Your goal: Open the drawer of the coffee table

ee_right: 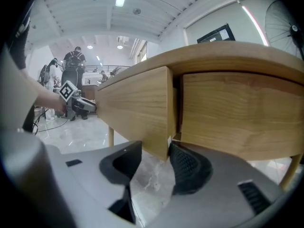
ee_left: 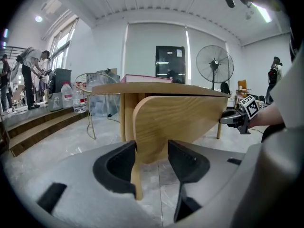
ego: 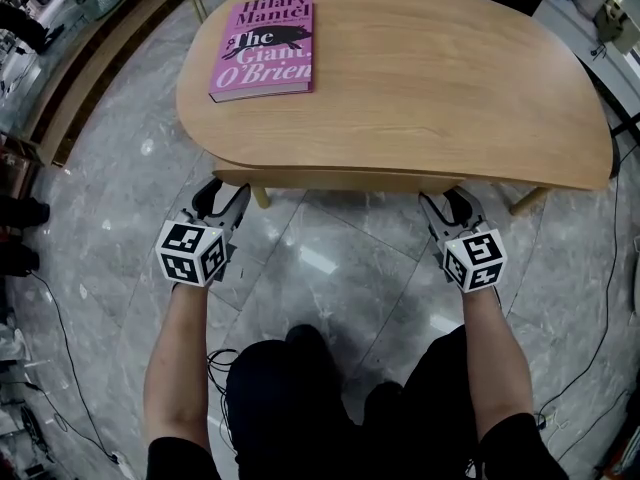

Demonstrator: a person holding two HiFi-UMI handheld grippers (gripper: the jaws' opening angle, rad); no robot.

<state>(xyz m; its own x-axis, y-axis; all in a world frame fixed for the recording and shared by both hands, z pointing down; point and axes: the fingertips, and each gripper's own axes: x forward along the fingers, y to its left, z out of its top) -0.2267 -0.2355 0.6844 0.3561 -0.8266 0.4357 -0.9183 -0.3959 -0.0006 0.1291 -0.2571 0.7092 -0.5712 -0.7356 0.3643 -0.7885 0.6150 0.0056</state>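
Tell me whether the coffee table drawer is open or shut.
Shut, or barely cracked: the drawer front stands only slightly proud of the neighbouring panel, and the head view shows no drawer interior.

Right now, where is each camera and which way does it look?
Head view: on the person's head, looking steeply down at the coffee table, pink book, both forearms, left gripper and right gripper.
Left gripper view: rides the left gripper, looks along its jaws at the drawer front; right gripper shows at right.
Right gripper view: rides the right gripper, looks at the drawer front's other end; left gripper shows at left.
Shared: both gripper views see the drawer front and the opposite gripper.
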